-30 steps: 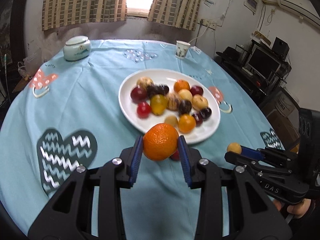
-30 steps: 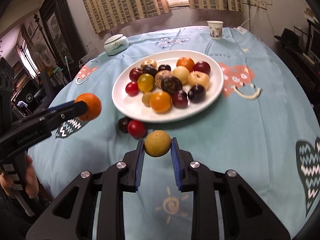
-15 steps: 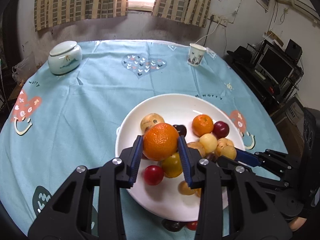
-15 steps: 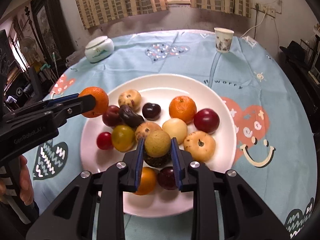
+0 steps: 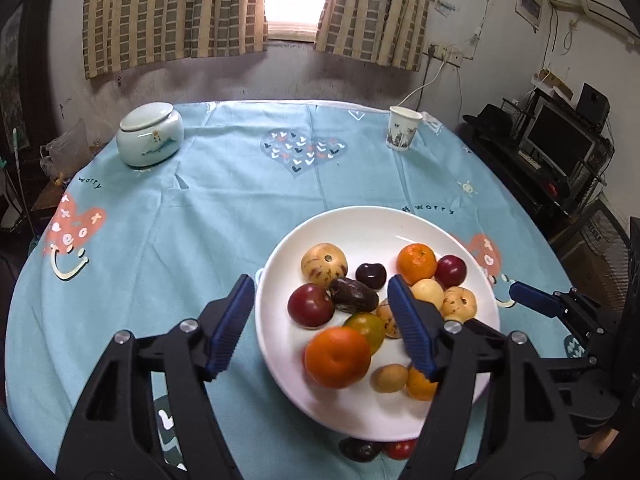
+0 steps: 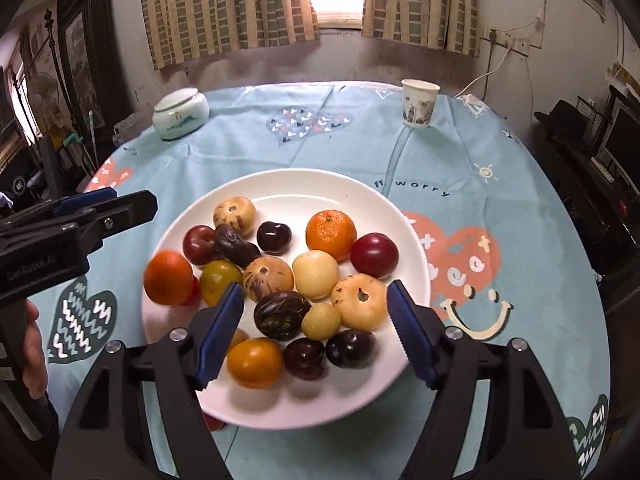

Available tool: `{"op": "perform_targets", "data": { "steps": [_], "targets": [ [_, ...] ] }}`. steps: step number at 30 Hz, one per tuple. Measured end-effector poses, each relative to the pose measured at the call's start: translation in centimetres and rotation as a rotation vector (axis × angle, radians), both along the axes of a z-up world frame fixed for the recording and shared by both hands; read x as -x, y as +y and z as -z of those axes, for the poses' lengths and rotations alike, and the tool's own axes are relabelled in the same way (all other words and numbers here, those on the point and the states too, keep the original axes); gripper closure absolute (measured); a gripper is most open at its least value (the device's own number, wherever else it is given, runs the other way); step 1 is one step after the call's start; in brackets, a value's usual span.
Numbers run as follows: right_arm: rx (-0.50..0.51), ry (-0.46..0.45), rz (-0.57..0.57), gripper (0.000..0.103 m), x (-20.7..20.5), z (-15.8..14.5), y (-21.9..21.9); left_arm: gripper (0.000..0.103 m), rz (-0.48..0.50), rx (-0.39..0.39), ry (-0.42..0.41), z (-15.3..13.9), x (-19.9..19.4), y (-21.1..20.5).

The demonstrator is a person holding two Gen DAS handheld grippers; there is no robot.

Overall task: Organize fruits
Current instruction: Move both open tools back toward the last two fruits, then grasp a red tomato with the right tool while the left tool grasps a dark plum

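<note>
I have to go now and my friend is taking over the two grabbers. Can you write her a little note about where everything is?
Left gripper: open, jaws have just been opening; the big orange it let go sits blurred at the near left side of the white plate.
Right gripper: open, jaws have just been opening; the small yellow fruit lies among the pile, no pad touching it.
Done: nearly all the fruit is on the plate.
Left: a dark fruit and a red fruit lie on the tablecloth, tucked by the plate's near rim. Pick those up next.
</note>
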State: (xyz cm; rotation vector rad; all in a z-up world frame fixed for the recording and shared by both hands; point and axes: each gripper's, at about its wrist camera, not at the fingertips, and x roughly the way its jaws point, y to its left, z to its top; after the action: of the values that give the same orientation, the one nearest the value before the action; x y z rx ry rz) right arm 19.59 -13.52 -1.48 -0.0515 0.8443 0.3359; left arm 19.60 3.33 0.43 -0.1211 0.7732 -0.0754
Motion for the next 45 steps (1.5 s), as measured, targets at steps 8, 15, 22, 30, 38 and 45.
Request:
{"op": "perform_targets", "data": {
  "steps": [8, 15, 22, 30, 38, 45],
  "targets": [
    [-0.020, -0.064, 0.020, 0.008, 6.9, -2.1, -2.9, 0.015, 0.006, 0.027, 0.002, 0.0, 6.6, 1.1],
    [-0.079, 0.045, -0.009, 0.008, 10.6, 1.1, -2.5, 0.015, -0.068, 0.012, 0.027, 2.9, 12.3, 3.2],
    [-0.100, 0.078, -0.140, 0.009, 12.4, 2.3, 2.4, 0.015, -0.126, 0.017, 0.018, 3.1, 14.5, 6.1],
    [-0.056, 0.113, -0.138, 0.039, 11.0, 4.3, 4.8, 0.014, -0.133, 0.079, 0.032, 4.1, 15.2, 7.9],
    [0.020, 0.152, -0.127, 0.066, 7.8, 7.2, 6.7, 0.014, -0.095, 0.102, 0.048, 4.7, 15.4, 7.6],
    [-0.023, 0.150, -0.137, 0.072, 9.4, 5.8, 5.3, 0.014, 0.023, 0.076, 0.087, 5.2, 13.9, 4.7]
  ]
}}
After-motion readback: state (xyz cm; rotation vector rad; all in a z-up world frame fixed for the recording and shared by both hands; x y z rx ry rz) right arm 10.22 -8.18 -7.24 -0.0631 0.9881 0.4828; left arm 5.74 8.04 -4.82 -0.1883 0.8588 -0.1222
